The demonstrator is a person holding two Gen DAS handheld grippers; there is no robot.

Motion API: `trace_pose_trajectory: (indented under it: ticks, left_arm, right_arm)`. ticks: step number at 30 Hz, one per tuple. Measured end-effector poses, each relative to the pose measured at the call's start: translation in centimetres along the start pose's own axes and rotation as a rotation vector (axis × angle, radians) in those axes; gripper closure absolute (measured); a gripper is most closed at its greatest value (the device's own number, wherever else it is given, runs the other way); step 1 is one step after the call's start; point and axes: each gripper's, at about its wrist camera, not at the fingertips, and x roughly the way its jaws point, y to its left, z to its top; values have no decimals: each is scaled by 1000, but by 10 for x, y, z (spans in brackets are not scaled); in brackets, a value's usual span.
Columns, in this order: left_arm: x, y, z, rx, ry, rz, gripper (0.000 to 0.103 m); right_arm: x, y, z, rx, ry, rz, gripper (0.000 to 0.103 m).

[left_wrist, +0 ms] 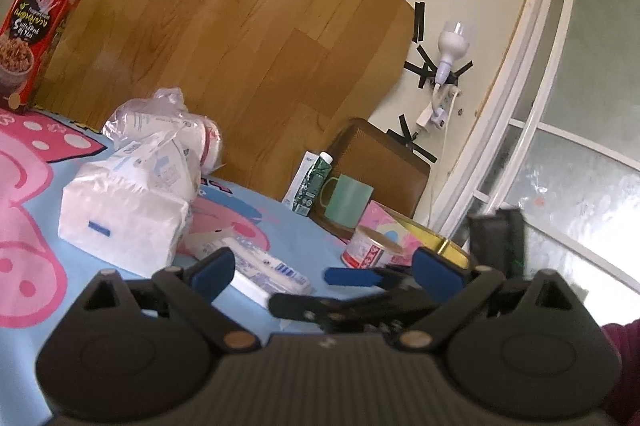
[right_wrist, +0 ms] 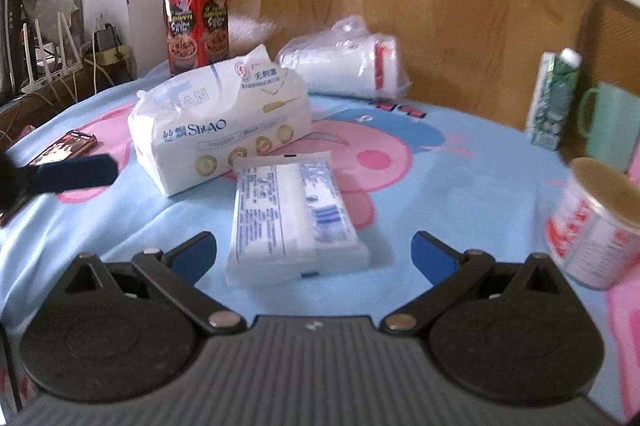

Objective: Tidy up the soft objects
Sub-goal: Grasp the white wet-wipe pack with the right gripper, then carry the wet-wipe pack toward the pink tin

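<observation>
A flat white tissue pack (right_wrist: 290, 222) with blue print lies on the blue and pink cartoon cloth (right_wrist: 460, 186). Its near end sits between the fingers of my right gripper (right_wrist: 315, 246), which is open and not touching it. Behind it stands a large soft tissue pack (right_wrist: 224, 130), and further back a clear plastic bag holding white rolls (right_wrist: 348, 62). My left gripper (left_wrist: 324, 272) is open with nothing held; the flat pack (left_wrist: 264, 270) and the large pack (left_wrist: 124, 222) lie ahead to its left. One blue finger (left_wrist: 352, 276) of the right gripper crosses in front of it.
A red cereal box (right_wrist: 198, 22) stands at the back. A phone (right_wrist: 66, 146) lies at the left. On the right are a green carton (right_wrist: 554, 98), a green mug (right_wrist: 608, 130), a red and white can (right_wrist: 592, 226) and a gold tin (left_wrist: 444, 246). A wood panel backs the table.
</observation>
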Motion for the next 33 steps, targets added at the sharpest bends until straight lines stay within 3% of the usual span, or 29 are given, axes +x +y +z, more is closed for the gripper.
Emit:
trace_pose_trajectory:
  ticks: [4,6,8,10,18,23,33]
  left_arm:
    - [-1,1,0,-7,-1,1,2]
    - [1,3,0,-12,4,1,1]
    - [2,2,0,-12,10,4,1]
    - [2,0,-1,-8,16,8,1]
    - [7,0,-1,-14,48,35,1]
    - [15,-5,-1,33,88,52,1]
    - [35,-21,-7,151,211,103,1]
  right_arm:
    - [19,-1,6,1,76,10,0]
    - [18,-2,6,-1,67,17,2]
    - [17,-2,5,-11,59,25,11]
    - [18,0,6,-36,44,34,27]
    - [12,-3,3,-52,30,55,31]
    - [-4,-9,-8,-36,26,47,31]
    - [-66,-36,-52,-14,-4,-65,31]
